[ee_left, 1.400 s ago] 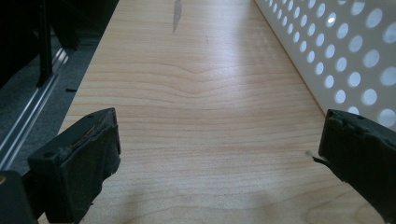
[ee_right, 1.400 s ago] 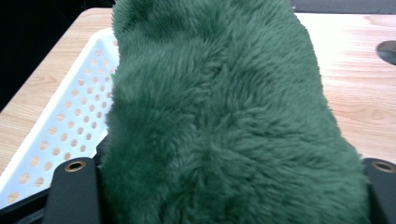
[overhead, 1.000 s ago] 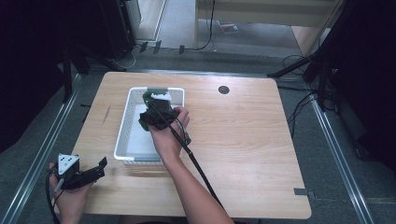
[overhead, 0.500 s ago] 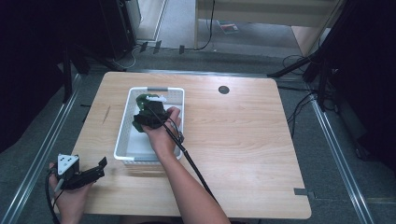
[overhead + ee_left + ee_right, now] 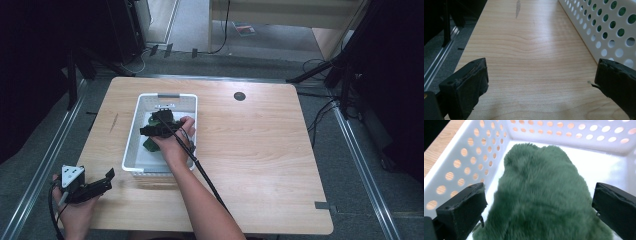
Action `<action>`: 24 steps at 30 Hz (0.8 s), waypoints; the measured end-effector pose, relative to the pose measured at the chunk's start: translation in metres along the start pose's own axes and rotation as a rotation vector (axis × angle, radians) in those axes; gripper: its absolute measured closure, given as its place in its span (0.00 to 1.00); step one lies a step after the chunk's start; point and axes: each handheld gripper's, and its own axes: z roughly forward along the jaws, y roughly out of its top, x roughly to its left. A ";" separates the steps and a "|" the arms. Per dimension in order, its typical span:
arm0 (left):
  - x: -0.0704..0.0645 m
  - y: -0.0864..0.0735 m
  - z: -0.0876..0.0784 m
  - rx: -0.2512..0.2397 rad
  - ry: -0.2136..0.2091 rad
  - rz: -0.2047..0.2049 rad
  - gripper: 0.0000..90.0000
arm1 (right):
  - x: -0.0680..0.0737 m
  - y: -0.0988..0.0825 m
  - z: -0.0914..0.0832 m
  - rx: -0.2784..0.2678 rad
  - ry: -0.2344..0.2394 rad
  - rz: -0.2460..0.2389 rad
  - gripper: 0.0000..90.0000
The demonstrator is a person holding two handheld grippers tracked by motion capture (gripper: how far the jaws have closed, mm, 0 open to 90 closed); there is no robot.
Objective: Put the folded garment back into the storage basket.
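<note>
A dark green furry plush thing [image 5: 541,195] lies on the floor of the white perforated basket [image 5: 461,157]; a bit of it shows under the hand [image 5: 149,144] in the high view. My right gripper [image 5: 540,188] reaches down into the basket [image 5: 131,135]. Its jaws have just been opening and stand wide on either side of the plush, pads off it. My right gripper [image 5: 148,132] sits near the basket's middle. My left gripper [image 5: 107,181] rests open and empty low over the table's near left corner. In its own view the left gripper [image 5: 541,66] faces bare wood beside the basket's wall [image 5: 609,27].
The wooden table [image 5: 260,150] has a small dark round hole [image 5: 239,96] at its far middle. Metal rails [image 5: 45,165] run along the floor on both sides. The right gripper's cable [image 5: 205,175] trails back along the forearm. Bare wood [image 5: 524,45] lies left of the basket.
The right hand has sunk into the basket and drawn toward the near side. Its jaws have opened and let go of the green plush, which now lies in the basket. The left hand kept still.
</note>
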 end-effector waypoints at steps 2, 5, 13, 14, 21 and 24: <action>0.000 0.000 0.000 0.000 0.000 0.001 0.00 | -0.001 0.002 -0.005 -0.012 0.005 -0.003 0.00; 0.000 0.000 0.000 0.002 0.000 0.004 0.00 | -0.002 0.004 -0.014 -0.033 0.016 -0.006 0.00; -0.001 0.000 0.001 0.003 0.001 0.000 0.00 | -0.010 0.008 -0.038 -0.074 0.014 -0.023 0.00; -0.001 0.000 0.001 0.004 0.001 0.001 0.00 | -0.012 0.009 -0.040 -0.076 0.015 -0.017 0.00; 0.000 0.000 0.001 0.007 -0.003 -0.004 0.00 | -0.027 0.010 -0.055 -0.098 0.003 -0.018 0.00; 0.000 0.000 0.001 0.005 -0.002 -0.010 0.00 | -0.041 0.010 -0.063 -0.113 -0.008 -0.007 0.00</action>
